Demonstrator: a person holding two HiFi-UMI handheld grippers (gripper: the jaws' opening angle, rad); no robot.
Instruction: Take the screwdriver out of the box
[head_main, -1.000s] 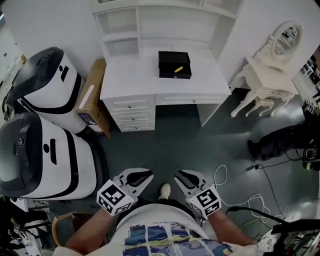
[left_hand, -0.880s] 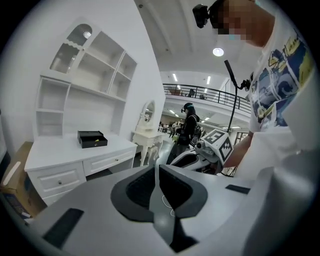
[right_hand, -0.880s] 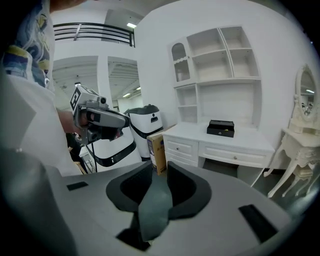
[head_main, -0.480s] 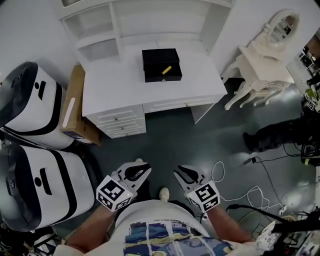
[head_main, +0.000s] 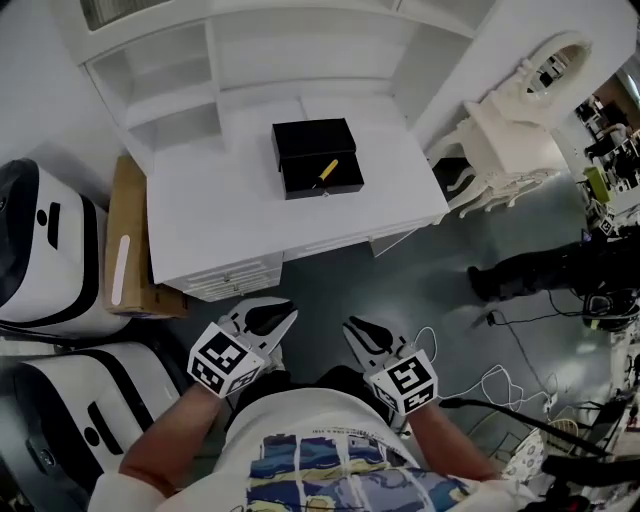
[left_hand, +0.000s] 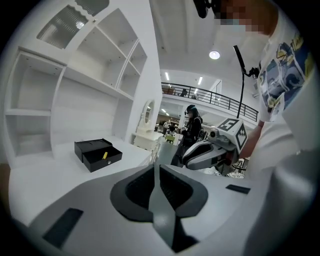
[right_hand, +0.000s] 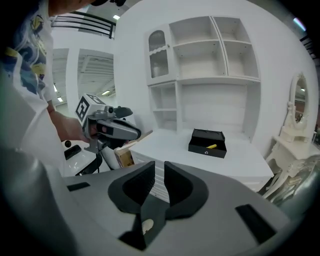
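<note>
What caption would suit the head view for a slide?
Left gripper and right gripper face a desk; screwdriver inside black box.

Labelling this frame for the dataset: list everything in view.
desk with shelves: 1, white, top centre
box: 1, black, open on the desk
screwdriver: 1, yellow handle, in the box
carton: 1, brown, floor left of desk
rounded machines: 2, white-black, far left
dressing table: 1, white, right of desk
cables: several, floor lower right
bystander: 1, dark clothes, right edge
left tongs: 1, grey, shut, empty, bottom centre
right tongs: 1, grey, slightly open, empty, bottom centre
</note>
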